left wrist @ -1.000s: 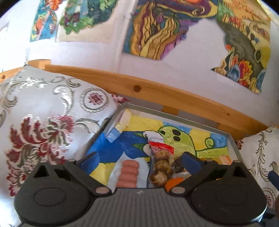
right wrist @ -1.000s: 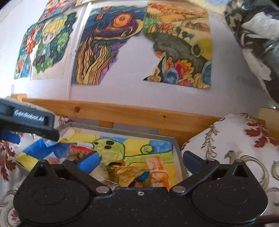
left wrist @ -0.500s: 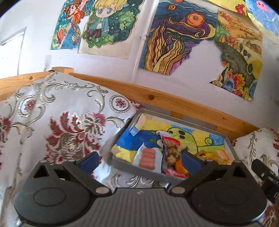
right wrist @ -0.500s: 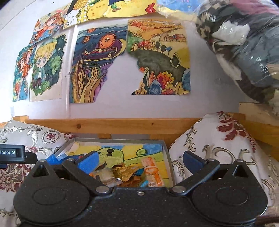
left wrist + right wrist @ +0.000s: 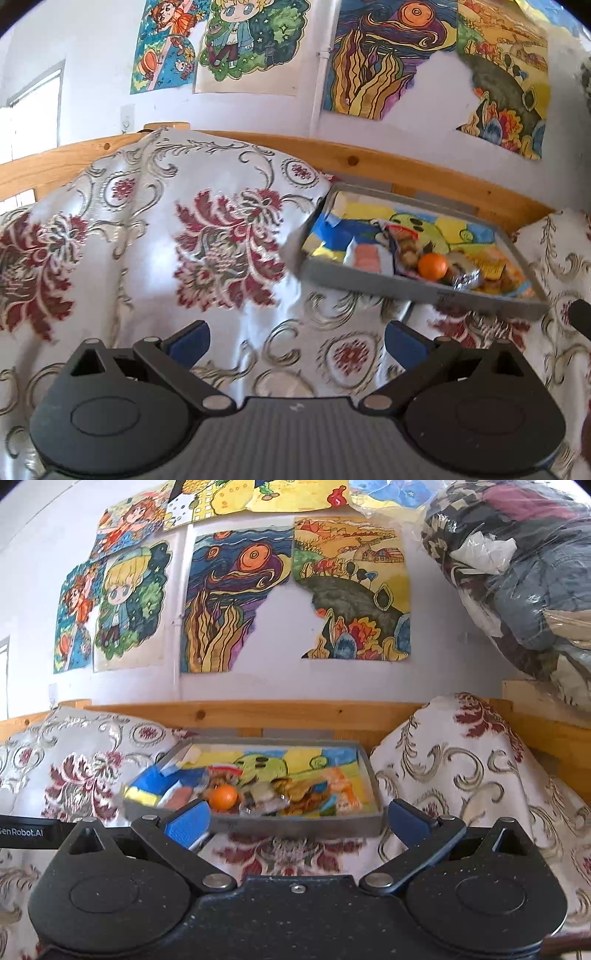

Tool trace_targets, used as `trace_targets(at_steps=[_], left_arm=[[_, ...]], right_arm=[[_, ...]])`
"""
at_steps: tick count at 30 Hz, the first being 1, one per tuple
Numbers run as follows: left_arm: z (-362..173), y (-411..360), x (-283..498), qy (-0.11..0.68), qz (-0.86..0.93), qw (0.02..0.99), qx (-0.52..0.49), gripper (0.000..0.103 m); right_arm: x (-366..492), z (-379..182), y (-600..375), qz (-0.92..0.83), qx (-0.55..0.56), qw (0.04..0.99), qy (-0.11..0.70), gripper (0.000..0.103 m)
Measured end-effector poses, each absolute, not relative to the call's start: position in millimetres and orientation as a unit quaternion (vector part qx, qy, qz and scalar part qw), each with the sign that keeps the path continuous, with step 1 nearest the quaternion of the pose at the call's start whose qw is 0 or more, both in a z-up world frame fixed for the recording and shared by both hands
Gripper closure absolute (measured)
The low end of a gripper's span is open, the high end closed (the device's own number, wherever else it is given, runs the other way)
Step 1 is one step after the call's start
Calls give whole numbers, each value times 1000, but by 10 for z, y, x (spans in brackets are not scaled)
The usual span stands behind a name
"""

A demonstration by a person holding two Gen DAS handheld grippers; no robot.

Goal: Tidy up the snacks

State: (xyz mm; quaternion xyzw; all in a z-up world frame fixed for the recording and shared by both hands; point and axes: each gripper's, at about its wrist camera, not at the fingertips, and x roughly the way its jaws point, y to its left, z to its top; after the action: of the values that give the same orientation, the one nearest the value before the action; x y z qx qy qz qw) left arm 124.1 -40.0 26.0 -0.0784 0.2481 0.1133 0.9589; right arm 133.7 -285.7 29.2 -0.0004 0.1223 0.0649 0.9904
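1. Floral cushions (image 5: 207, 236) flanked the grey tray (image 5: 295, 825), which sat below the wooden rail (image 5: 288, 716) with the snacks (image 5: 266, 794) piled inside.
2. We had pulled both grippers back from the tray; sorting looked paused or finished.
3. Our left gripper (image 5: 297, 338) and right gripper (image 5: 298, 818) hovered level, jaws spread, empty.

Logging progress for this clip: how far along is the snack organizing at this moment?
Apparently at or near the end. Done: the snacks, including the orange fruit and wrapped packets, sit together in the grey tray on the patterned cloth. In hand: nothing; the left gripper and right gripper have open, empty jaws, short of the tray. Left: no snacks visible outside the tray.
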Motion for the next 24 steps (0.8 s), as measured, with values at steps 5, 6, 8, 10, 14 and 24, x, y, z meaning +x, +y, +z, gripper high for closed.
trace_targets(at_steps=[5,6,8,10,14,24], left_arm=[[206,-386,1037,253,102,960,-61,1],[203,-383,997,252,99,961,-58,1],[202,-371,935,249,96,962,-56,1],[189,-357,878,251,92,962,-55,1],[153,-326,771,253,86,962,-49,1],[66,-276,606,261,74,962,-35,1]], right_arm=[[1137,239,-2804,68,-8,989,129,1],[1099,230,-2797,69,-10,989,131,1],[1011,210,-2786,70,-13,988,136,1],[921,188,-2776,70,-17,987,141,1],[752,150,-2758,70,-18,986,153,1],[566,44,-2725,71,-22,983,170,1]])
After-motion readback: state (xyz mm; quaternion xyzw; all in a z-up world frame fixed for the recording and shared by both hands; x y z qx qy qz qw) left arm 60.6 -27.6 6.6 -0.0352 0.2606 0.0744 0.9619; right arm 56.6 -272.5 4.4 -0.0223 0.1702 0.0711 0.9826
